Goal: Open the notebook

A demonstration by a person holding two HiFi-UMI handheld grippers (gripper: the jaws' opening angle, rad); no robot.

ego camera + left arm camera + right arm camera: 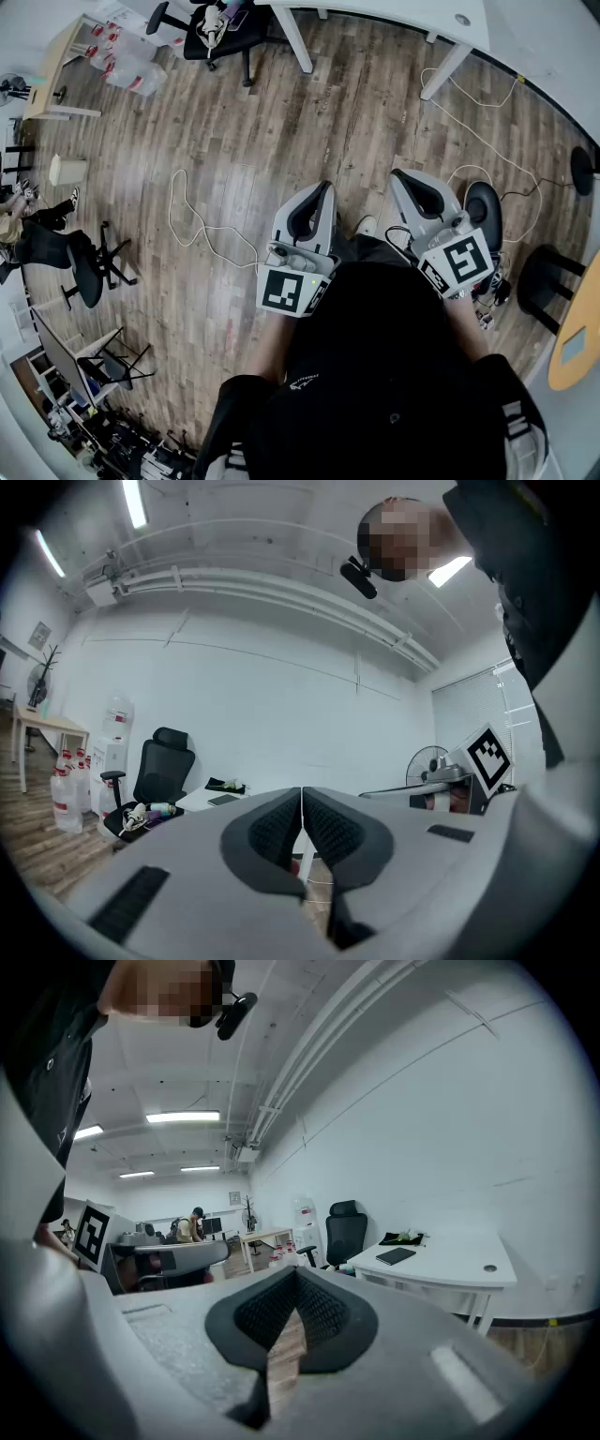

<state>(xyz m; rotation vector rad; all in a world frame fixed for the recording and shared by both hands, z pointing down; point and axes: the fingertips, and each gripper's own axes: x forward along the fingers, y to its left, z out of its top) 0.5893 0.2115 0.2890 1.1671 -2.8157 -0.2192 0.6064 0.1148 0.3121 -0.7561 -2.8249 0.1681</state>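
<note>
Jaws of the left gripper (pixel 301 797) press together, nothing between them. Right gripper (pixel 295 1277) is likewise clenched at the tips, empty. The 2 hang over wooden floor (pixel 234 141).

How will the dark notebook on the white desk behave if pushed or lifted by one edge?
The notebook lies flat and thin on the smooth white desk, so a push will probably slide it rather than tip it. It looks slim, so likely light; lifted by one edge, the cover may flop open.
</note>
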